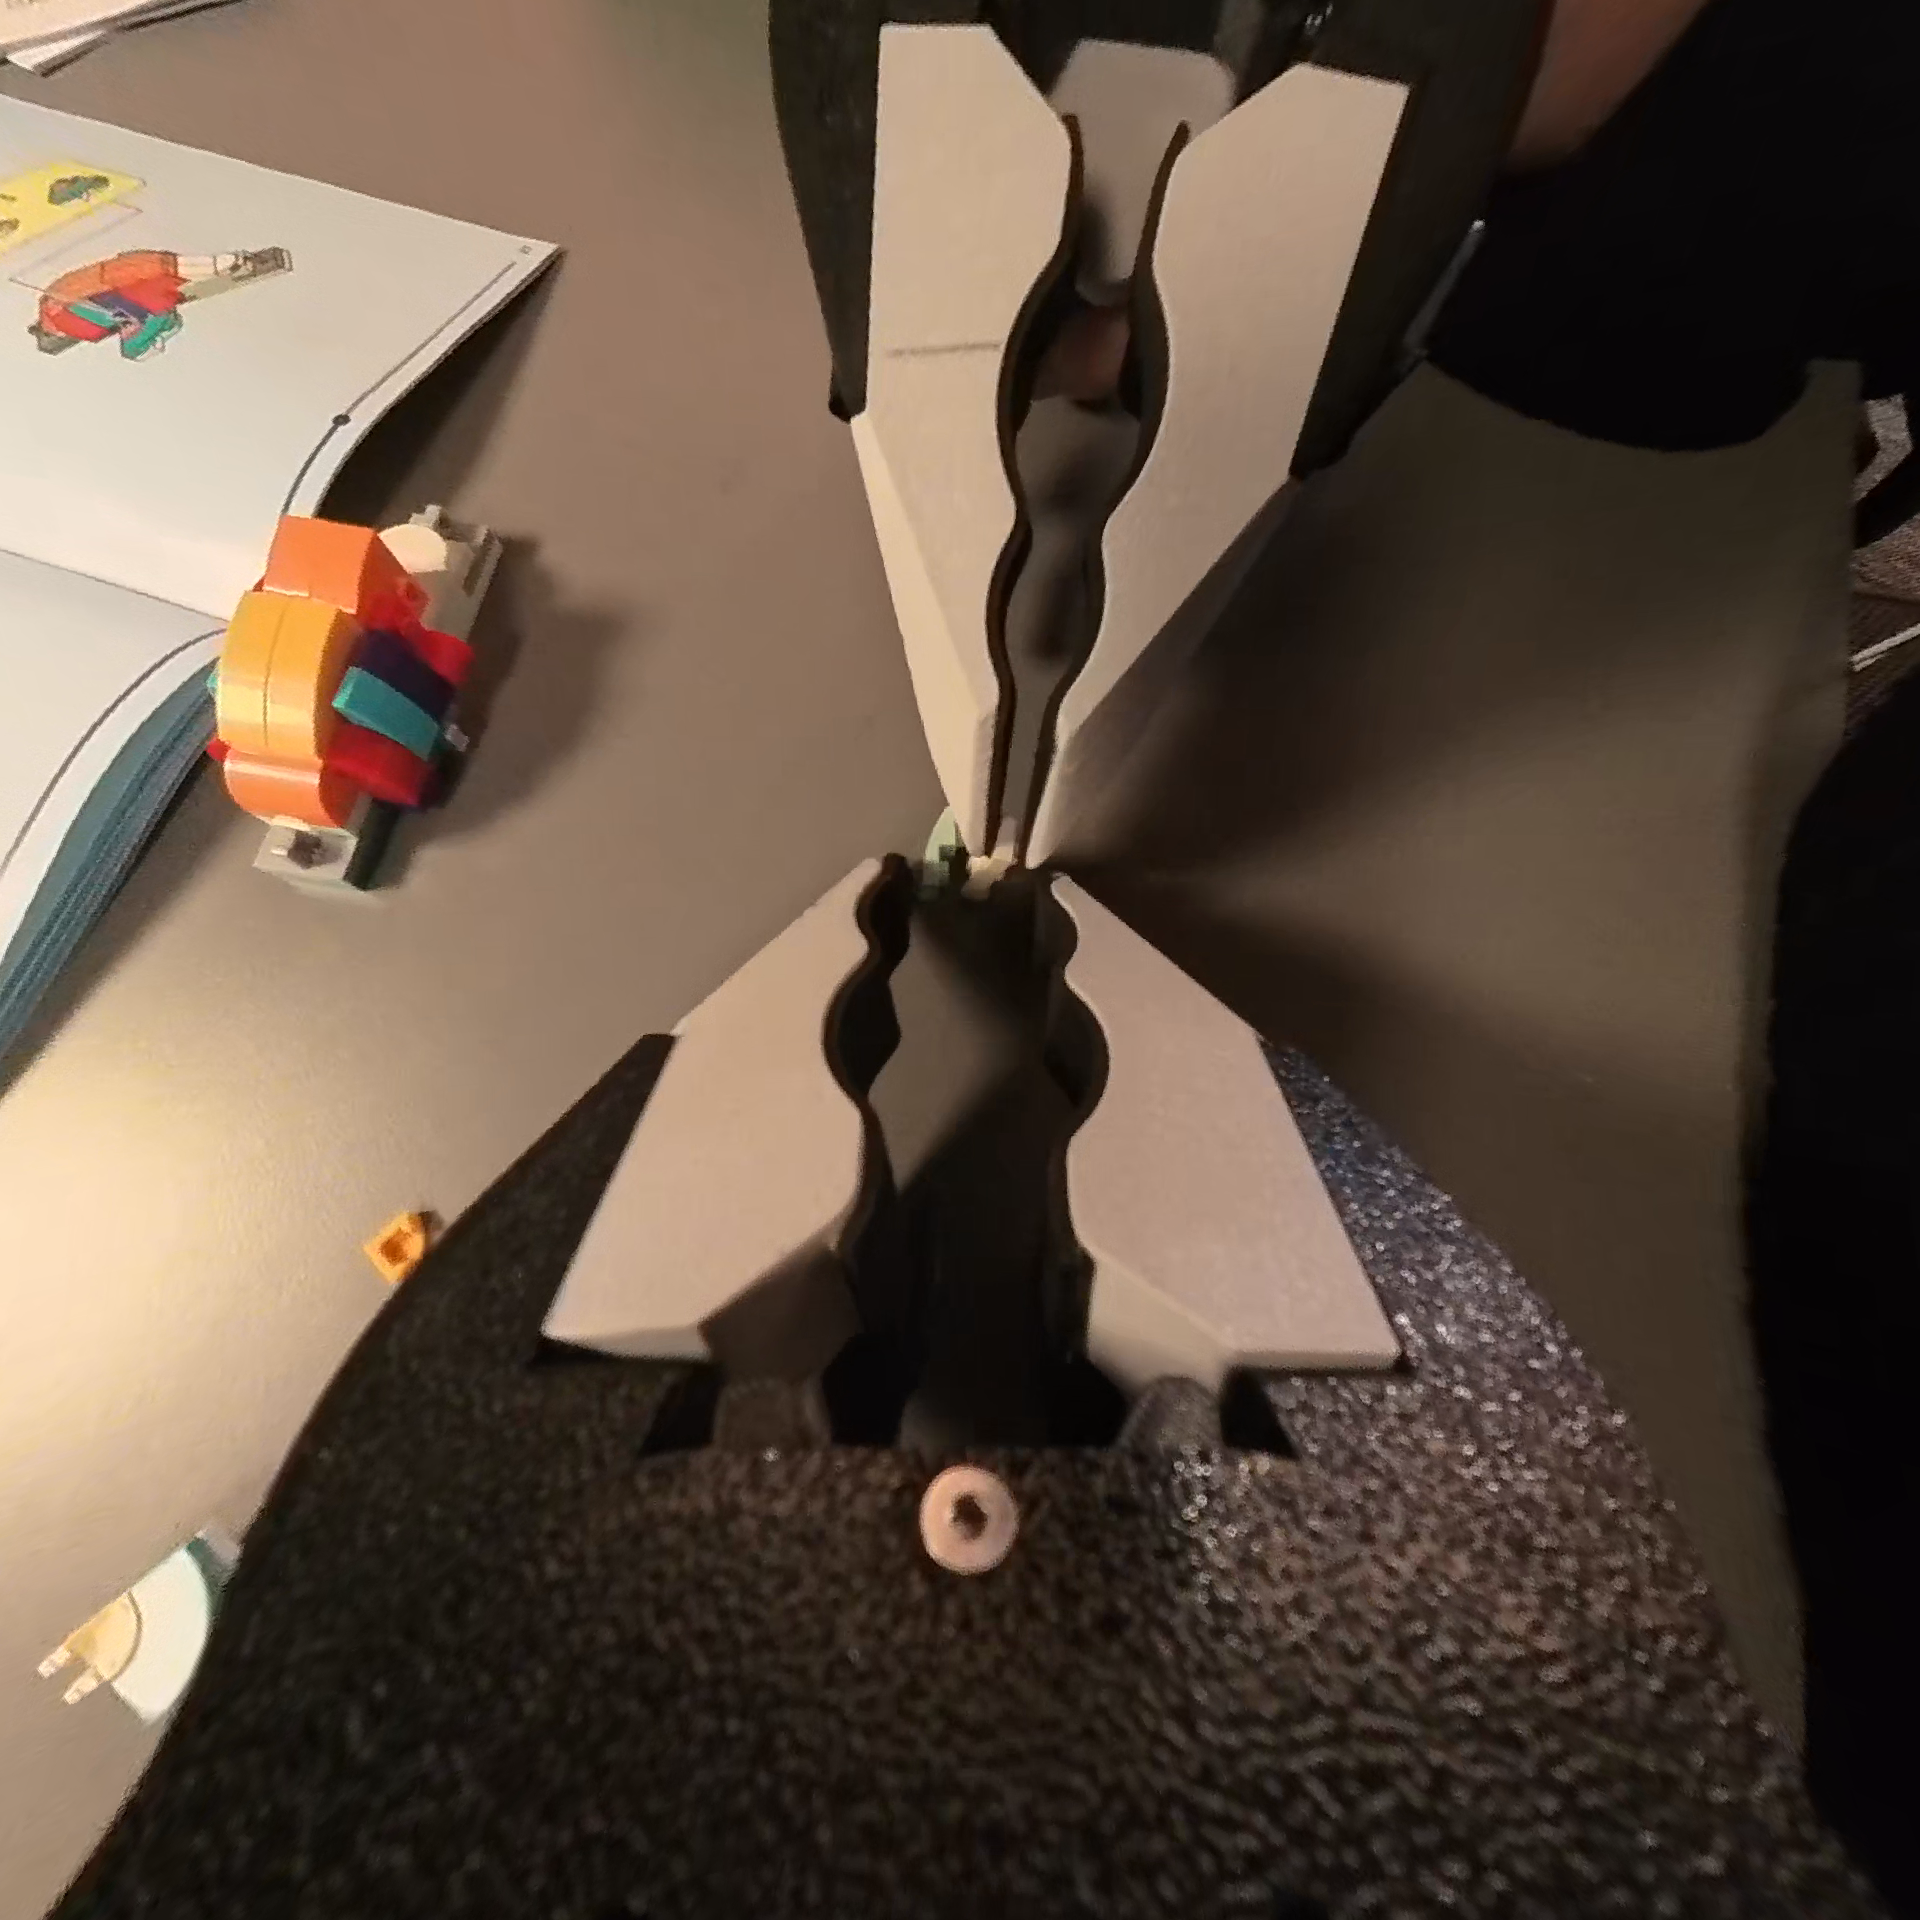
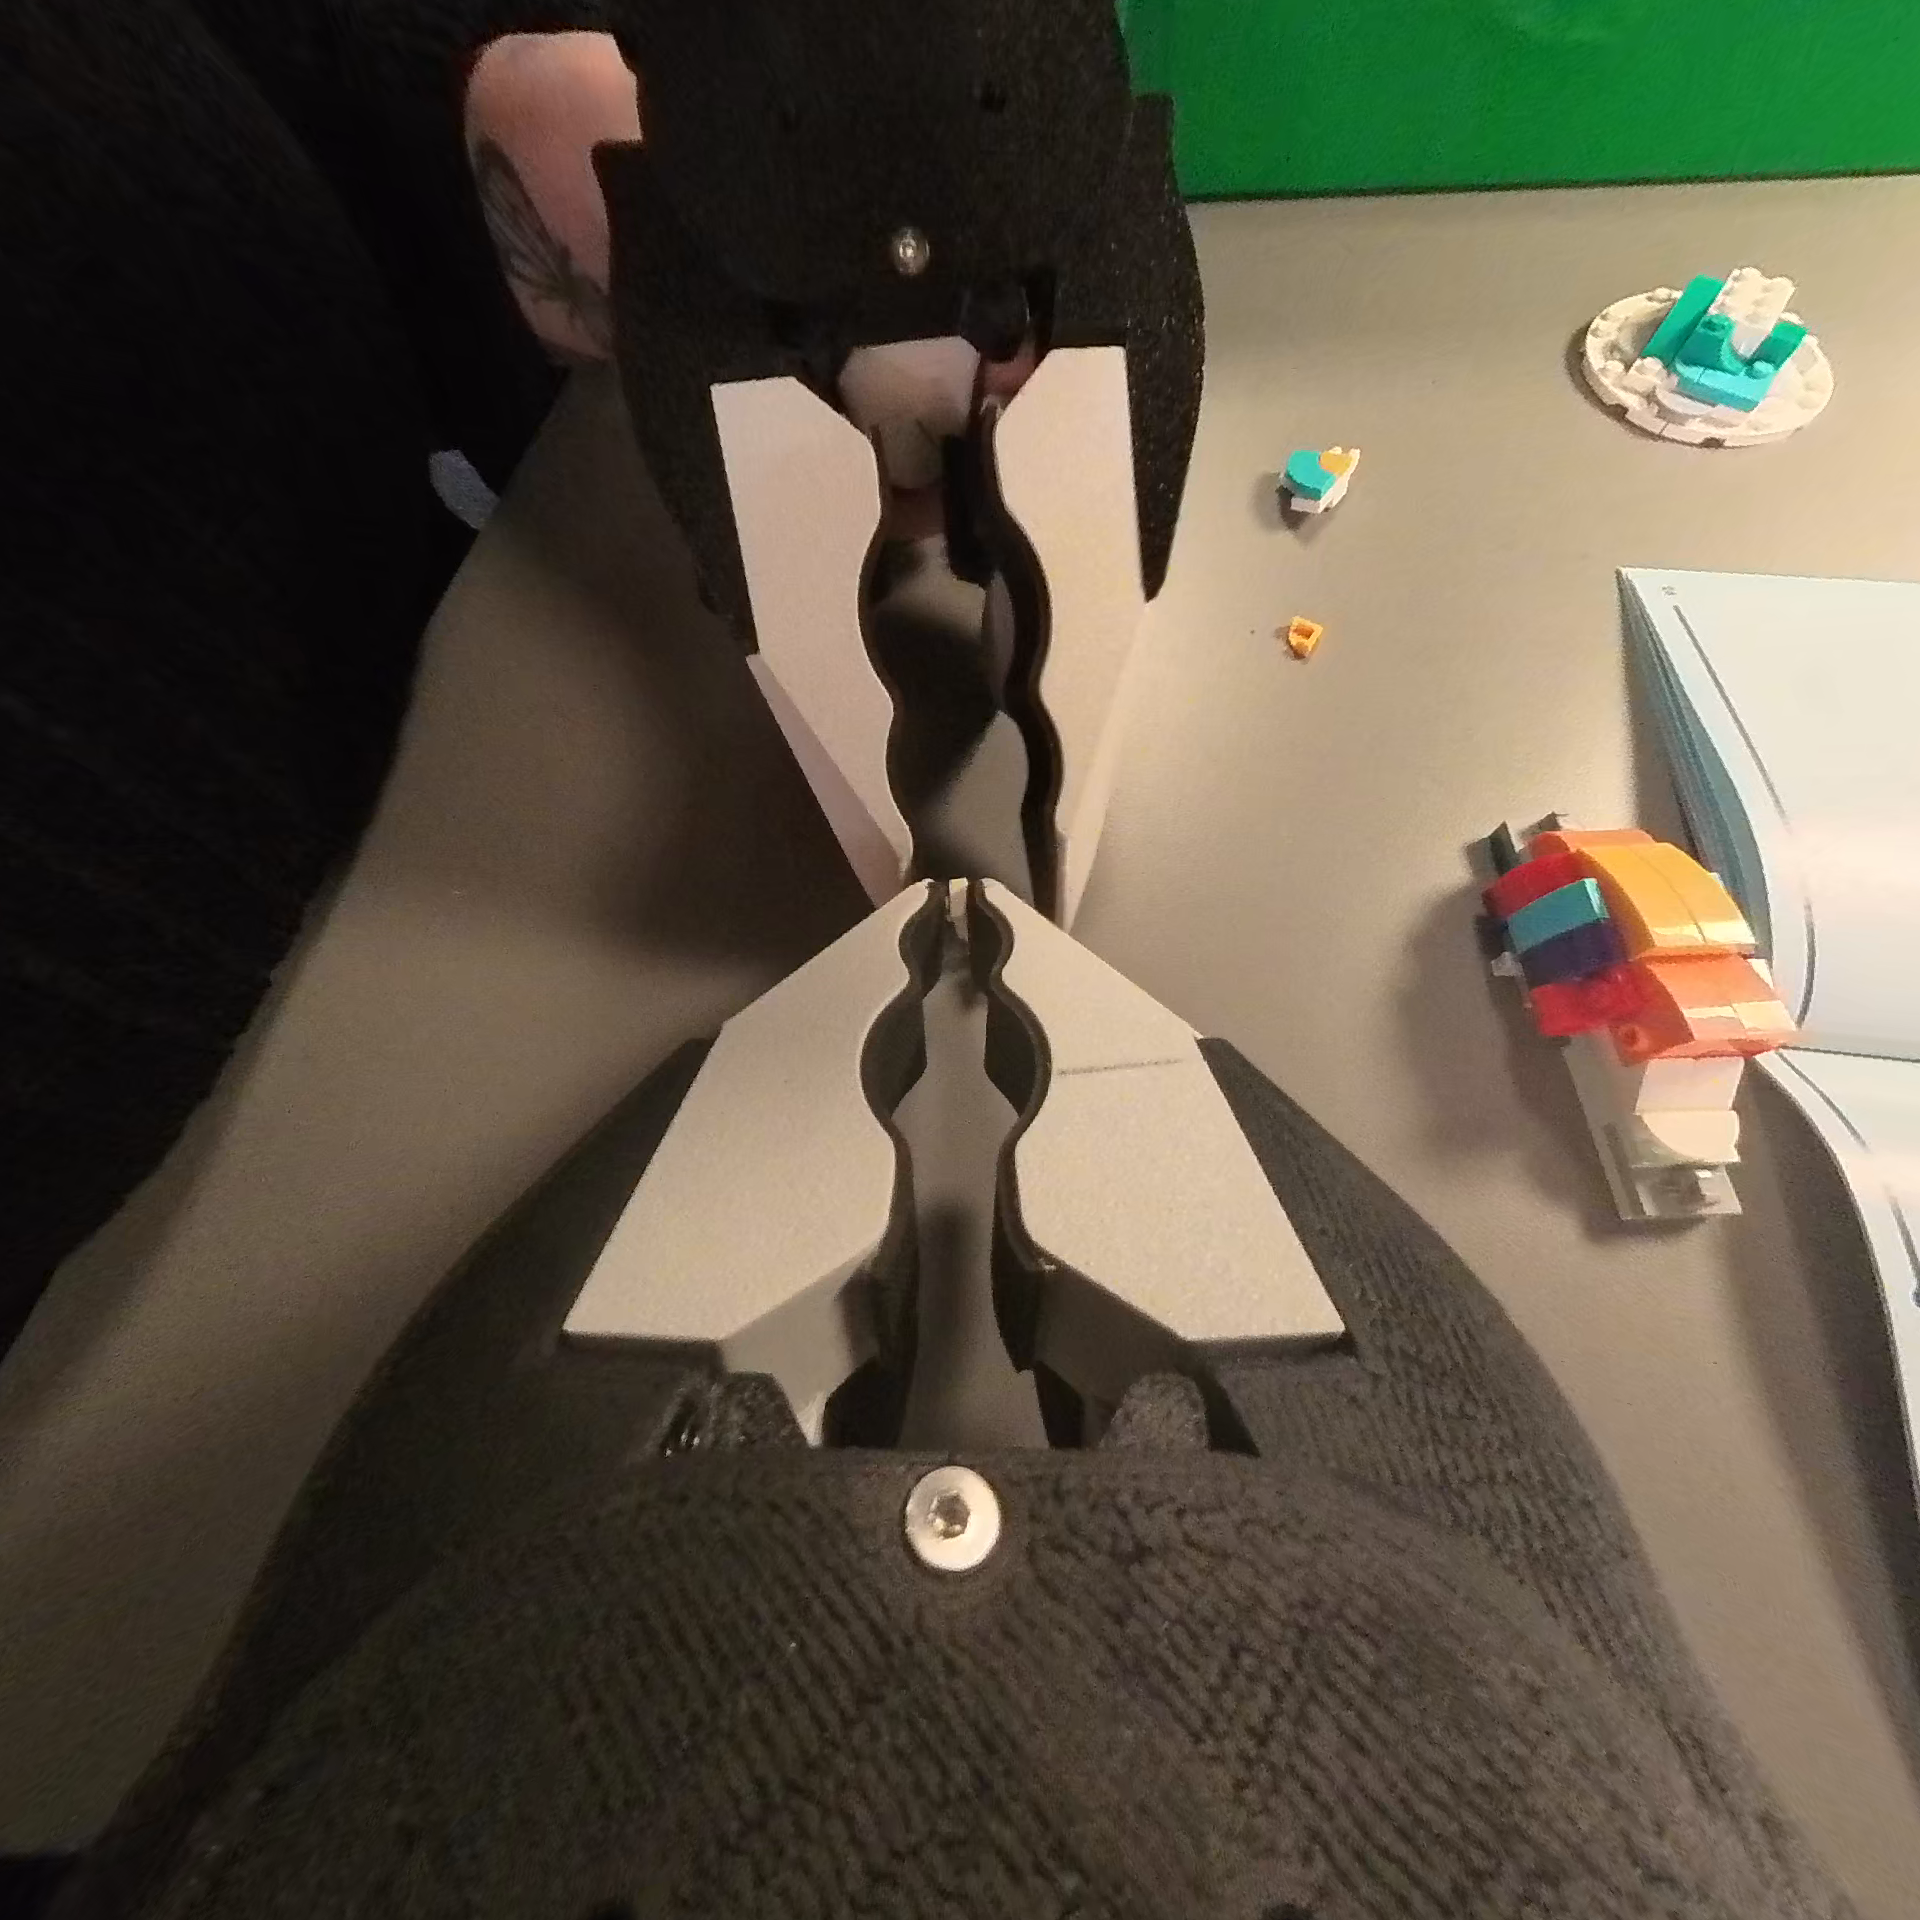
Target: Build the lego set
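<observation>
Two tiny pieces (image 1: 961, 864), seemingly pale green and white, were being mated tip to tip, right of the orange model (image 1: 343, 696). Left gripper (image 1: 971, 883) and right gripper (image 2: 958, 902) were each clamped on one; a straight, aligned press was called for next.

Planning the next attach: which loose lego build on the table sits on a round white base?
The teal-and-white build at the far right; the small teal piece and multicoloured assembly have no round base.

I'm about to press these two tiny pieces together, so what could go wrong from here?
1. The left gripper and right gripper each pinch a tiny piece at the very fingertips; it might pop out under pressure.
2. The joint is mostly hidden between the fingers, so misalignment may go unnoticed.
3. A dropped piece could land near the loose orange piece.
</observation>
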### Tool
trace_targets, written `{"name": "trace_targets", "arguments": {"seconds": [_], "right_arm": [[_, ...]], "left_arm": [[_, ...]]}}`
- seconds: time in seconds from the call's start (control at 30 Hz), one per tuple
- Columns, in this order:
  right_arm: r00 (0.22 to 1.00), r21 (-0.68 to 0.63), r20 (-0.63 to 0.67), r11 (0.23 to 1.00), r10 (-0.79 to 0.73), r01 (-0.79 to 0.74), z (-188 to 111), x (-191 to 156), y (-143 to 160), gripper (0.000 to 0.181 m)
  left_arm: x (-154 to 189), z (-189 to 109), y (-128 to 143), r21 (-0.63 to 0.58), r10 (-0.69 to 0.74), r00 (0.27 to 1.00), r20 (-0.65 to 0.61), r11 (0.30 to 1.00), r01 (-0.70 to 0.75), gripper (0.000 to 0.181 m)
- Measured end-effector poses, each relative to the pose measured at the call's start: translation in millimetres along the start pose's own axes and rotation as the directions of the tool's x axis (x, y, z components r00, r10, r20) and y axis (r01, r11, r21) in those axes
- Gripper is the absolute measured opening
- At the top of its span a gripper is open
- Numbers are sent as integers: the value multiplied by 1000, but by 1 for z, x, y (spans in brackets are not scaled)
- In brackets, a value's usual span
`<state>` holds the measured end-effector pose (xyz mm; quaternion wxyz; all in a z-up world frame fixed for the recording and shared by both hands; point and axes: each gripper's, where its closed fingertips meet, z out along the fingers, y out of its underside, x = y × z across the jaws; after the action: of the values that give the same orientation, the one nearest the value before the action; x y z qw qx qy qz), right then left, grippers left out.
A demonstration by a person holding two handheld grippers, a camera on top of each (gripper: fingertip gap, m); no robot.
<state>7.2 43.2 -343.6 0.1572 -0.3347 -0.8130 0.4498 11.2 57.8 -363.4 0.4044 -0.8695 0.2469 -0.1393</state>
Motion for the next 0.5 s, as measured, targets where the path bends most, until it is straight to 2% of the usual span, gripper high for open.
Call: {"name": "trace_targets", "arguments": {"seconds": [0.5], "right_arm": [[1000, 0, 7, 1000, 15, -15, -2, 2, 1, 3]], "left_arm": [[-1, 1, -1, 5, 14, 1000, -9, 1000, -14, 18]]}}
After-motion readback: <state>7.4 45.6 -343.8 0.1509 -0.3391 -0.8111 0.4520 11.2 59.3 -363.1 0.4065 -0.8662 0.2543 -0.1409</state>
